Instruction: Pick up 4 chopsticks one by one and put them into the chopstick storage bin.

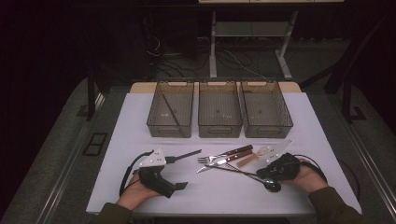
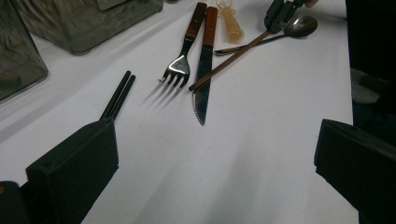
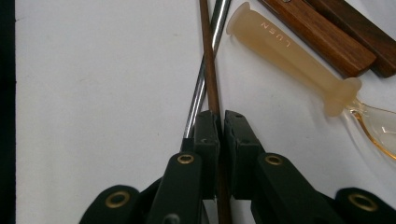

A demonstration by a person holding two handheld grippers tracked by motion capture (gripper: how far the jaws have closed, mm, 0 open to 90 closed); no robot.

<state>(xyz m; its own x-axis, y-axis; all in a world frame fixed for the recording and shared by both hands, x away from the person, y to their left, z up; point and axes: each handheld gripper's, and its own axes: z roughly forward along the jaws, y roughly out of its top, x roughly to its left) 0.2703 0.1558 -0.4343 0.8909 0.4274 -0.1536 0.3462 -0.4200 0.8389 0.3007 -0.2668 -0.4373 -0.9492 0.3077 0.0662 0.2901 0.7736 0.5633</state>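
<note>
The right gripper (image 3: 218,126) is clenching a brown chopstick (image 3: 208,51) in the cutlery pile at the near right of the worktop (image 1: 140,116). The left gripper (image 1: 187,169) is waiting released at the near left. One chopstick is already lying in the far left bin (image 1: 171,108); the fork (image 2: 184,51), knife (image 2: 204,65) and spoons are still waiting to be sorted.

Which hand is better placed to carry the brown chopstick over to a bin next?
Right. The right gripper is already shut on the brown chopstick. The left gripper sits open on the table, away from the cutlery.
</note>
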